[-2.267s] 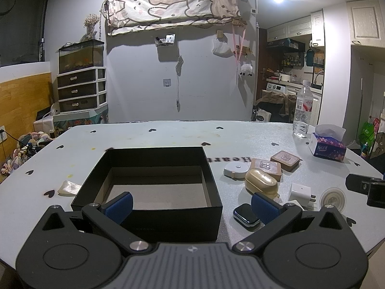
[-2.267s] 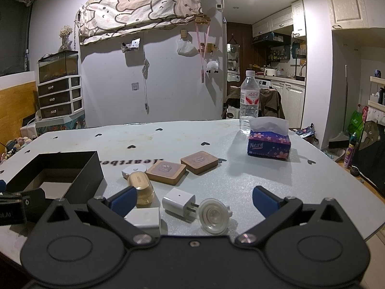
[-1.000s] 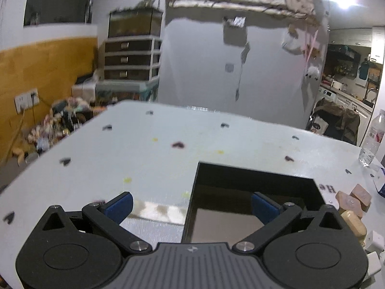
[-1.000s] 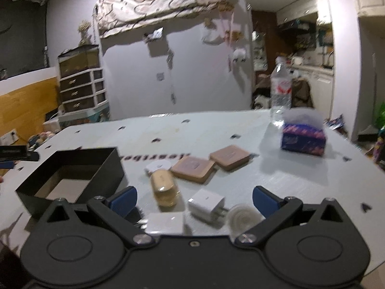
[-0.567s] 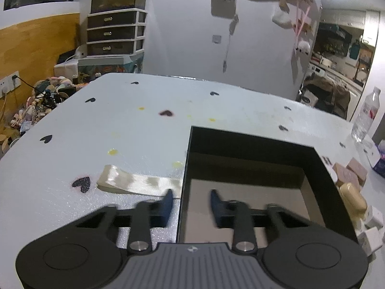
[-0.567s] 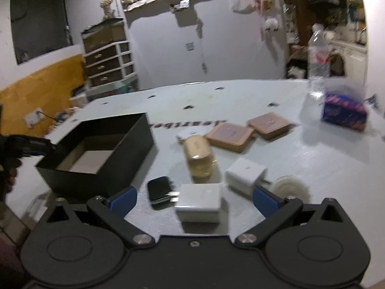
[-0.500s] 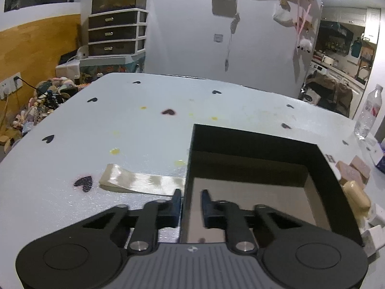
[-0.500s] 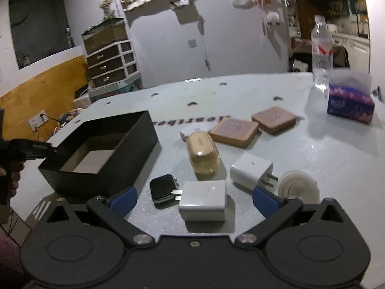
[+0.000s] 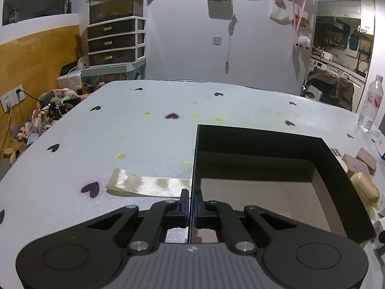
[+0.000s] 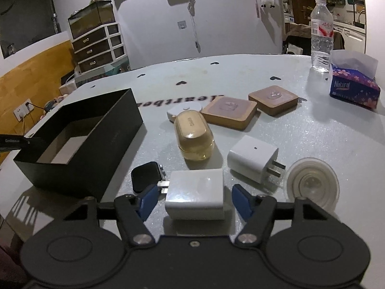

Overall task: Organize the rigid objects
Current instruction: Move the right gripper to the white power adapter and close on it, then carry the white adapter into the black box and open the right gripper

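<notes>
An open black box (image 9: 264, 144) stands on the white table. My left gripper (image 9: 191, 201) is shut on its thin left wall, one finger outside and one inside. In the right wrist view the same box (image 10: 79, 144) sits at the left. My right gripper (image 10: 195, 201) is low over a white charger (image 10: 196, 193). Its jaws are closing with the charger between the blue pads (image 10: 148, 201), and a small gap shows on each side. Around it lie a black smartwatch (image 10: 145, 177), a golden case (image 10: 193, 136), a second white charger (image 10: 251, 160) and a clear round disc (image 10: 311, 184).
Two wooden squares (image 10: 228, 112) and a white round device (image 10: 185, 108) lie behind the golden case. A tissue pack (image 10: 353, 88) and a water bottle (image 10: 321, 26) stand at the far right. A cream ribbon (image 9: 146, 184) lies left of the box.
My left jaws went from wide open to shut on the box's left wall. My right gripper dropped and came in over the white charger, and its jaws have narrowed around it.
</notes>
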Demonstrator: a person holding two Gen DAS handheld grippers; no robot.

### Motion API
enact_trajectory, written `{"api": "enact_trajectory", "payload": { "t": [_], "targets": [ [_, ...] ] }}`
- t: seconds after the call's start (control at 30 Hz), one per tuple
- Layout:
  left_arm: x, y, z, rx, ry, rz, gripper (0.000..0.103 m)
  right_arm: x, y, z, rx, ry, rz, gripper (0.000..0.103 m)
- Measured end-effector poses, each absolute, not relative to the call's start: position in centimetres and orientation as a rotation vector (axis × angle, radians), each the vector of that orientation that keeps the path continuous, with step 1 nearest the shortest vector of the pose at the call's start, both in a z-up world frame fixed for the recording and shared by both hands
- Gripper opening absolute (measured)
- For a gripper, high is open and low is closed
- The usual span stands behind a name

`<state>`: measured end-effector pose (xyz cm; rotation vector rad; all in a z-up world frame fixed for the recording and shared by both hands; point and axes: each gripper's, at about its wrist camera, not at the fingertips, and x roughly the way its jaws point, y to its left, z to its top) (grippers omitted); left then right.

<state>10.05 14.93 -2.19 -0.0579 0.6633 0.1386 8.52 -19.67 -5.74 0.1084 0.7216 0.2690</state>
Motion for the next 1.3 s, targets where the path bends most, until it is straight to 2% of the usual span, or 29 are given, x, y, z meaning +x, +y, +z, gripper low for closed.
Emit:
{"api": "enact_trajectory", "payload": {
  "t": [0.07, 0.17, 0.5, 0.83, 1.1, 1.3],
  "targets": [
    [10.0, 14.8, -2.2, -0.048, 0.659, 0.139, 0.003, 8.8, -19.5, -5.9, 0.101, 0.73, 0.265, 0.057],
    [10.0, 14.8, -2.3, -0.043, 0.654, 0.135, 0.002, 9.0, -19.3, -6.2, 0.091, 0.743, 0.257, 0.054],
    [9.6, 14.3, -2.4, 0.001, 0.642, 0.13, 0.002, 7.9, -19.2, -5.3, 0.054, 0.715, 0.256, 0.053],
    [9.7, 14.7, -2.4, -0.037, 0.638, 0.134, 0.002, 9.1, -18.1, -0.3, 0.084, 0.632, 0.332, 0.053],
    [9.8, 14.6, -2.4, -0.049, 0.634, 0.143, 0.002, 14.2, -12.1, 3.2, 0.129, 0.647, 0.436, 0.053],
    [9.7, 14.6, -2.5, -0.055, 0.621, 0.145, 0.002, 17.6, -6.0, 2.4, 0.107, 0.729, 0.451, 0.053]
  ]
}}
